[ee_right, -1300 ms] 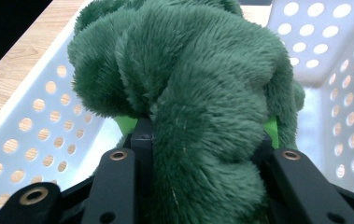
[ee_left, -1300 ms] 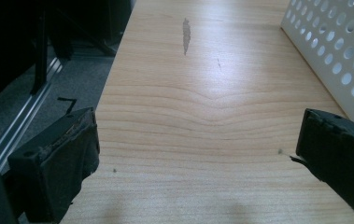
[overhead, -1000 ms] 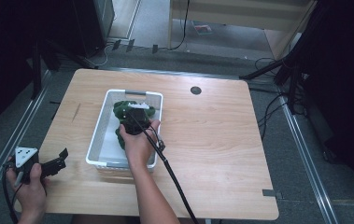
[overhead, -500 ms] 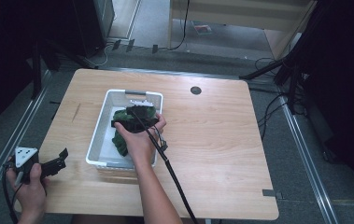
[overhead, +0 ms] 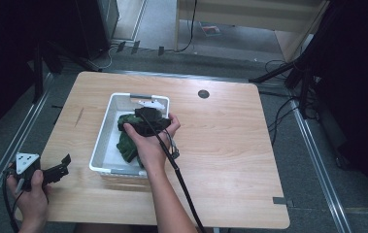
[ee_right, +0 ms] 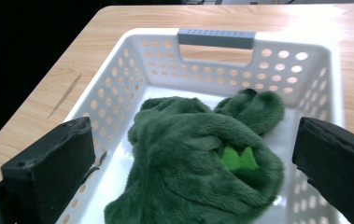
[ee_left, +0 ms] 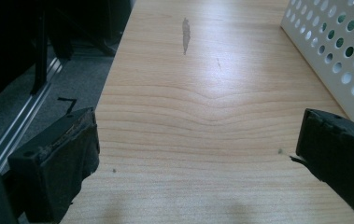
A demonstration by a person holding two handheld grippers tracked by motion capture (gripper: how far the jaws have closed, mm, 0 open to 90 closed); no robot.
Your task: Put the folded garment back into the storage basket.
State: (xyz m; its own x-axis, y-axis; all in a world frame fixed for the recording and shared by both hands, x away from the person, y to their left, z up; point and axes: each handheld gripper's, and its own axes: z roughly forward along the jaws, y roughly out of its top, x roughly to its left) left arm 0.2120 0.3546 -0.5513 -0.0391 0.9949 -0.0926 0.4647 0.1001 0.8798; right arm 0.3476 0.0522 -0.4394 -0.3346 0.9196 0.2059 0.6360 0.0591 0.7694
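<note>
Jaws spread over the green plush in the basket

My left gripper waits at the table's near left corner, jaws wide and empty over bare wood, kept out of the way just beside the white basket. Farther in, my right gripper hangs over that basket, jaws wide on either side of the green plush toy lying inside, which I judge is the thing to grab. In the high view my right hand covers much of the plush. It lies crumpled, so its shape is hard to make out; a brighter green patch shows in a fold.
</note>
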